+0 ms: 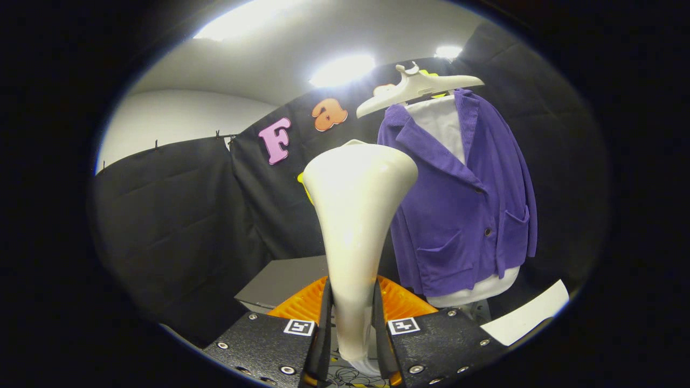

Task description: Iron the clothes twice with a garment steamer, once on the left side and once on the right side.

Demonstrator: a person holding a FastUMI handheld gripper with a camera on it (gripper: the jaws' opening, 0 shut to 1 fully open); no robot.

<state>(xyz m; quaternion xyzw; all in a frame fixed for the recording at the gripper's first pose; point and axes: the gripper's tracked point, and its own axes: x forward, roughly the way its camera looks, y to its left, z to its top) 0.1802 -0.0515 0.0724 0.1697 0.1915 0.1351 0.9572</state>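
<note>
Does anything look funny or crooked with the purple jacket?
A little. The hanger looks tilted, one end lower than the other, though the fisheye lens may exaggerate that, so the purple jacket seems to hang slightly askew over a white shirt. Nothing looks spilled or torn. The gripper is shut on the steamer.

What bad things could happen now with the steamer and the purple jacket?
1. The gripper is shut only on the narrow handle of the garment steamer; its wide head sits high above the fingers, so it might tip or slip.
2. The purple jacket hangs on a tilted hanger, so a push could probably swing it or slide it off.
3. The steamer head is not at the jacket yet; a wrong aim could miss one side.
</note>
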